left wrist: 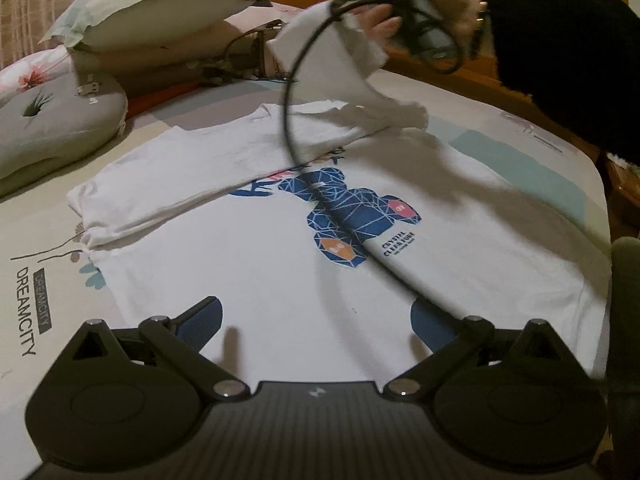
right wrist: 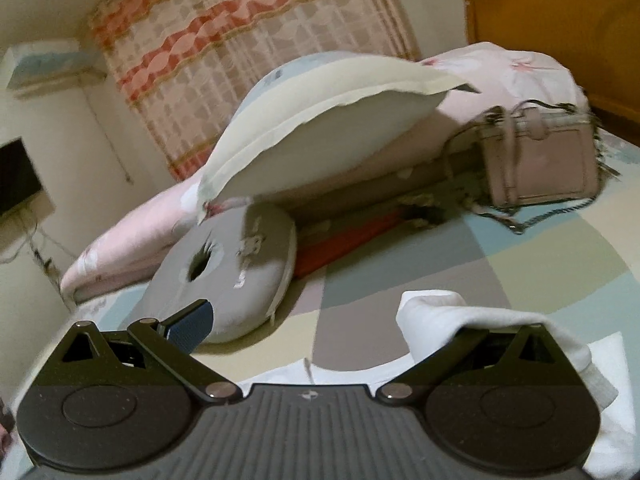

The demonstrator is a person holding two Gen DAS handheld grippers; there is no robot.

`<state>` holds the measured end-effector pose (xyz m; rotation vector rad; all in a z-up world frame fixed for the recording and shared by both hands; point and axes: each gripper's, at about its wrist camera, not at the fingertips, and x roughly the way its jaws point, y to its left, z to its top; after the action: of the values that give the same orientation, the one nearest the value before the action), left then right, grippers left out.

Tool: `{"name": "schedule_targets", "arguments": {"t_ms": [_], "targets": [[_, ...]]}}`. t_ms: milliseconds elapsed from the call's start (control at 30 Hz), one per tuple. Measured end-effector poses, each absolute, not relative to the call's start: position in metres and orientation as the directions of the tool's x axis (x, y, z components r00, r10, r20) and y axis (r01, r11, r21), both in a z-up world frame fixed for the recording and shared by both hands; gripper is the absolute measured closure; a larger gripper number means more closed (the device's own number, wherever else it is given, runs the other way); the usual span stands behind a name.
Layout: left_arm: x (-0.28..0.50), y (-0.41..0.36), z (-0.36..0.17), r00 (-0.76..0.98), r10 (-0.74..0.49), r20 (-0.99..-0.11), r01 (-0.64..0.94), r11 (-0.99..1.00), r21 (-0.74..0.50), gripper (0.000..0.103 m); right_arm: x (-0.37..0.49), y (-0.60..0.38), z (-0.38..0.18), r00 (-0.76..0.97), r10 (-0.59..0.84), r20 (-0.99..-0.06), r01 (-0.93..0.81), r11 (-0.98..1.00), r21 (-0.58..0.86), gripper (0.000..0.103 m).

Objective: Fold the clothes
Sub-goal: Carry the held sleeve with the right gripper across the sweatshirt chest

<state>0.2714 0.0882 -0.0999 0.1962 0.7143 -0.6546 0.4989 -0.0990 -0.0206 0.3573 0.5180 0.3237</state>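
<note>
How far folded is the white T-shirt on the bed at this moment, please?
Partly folded: the white T-shirt has one side laid over its printed front, a sleeve is lifted above it, and the rest lies spread flat.

The left wrist camera sits low over the near edge of the white T-shirt (left wrist: 304, 240), looking forward and down along the spread fingers of the left gripper (left wrist: 316, 324) across the bed — the shirt fills the middle of its view, close below. Beyond the shirt it takes in the grey round cushion (left wrist: 52, 128) and the pale pillow (left wrist: 160, 12) at the far left. The right wrist camera is held higher and tilted up, past the shirt, facing the same cushion (right wrist: 232, 272) and pillow (right wrist: 320, 128) from nearer, with the curtain (right wrist: 248, 56) behind them. Both views share cushion, pillow and the pink bag (right wrist: 540, 160) beside them.
</note>
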Motion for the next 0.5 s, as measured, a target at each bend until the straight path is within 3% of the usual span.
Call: {"name": "schedule_targets", "arguments": {"t_ms": [500], "targets": [[0.275, 0.088, -0.112, 0.541, -0.474, -0.695, 0.623, 0.781, -0.048, 0.003, 0.495, -0.01, -0.074, 0.751, 0.446, -0.487, -0.364, 0.895, 0.257, 0.0]]}}
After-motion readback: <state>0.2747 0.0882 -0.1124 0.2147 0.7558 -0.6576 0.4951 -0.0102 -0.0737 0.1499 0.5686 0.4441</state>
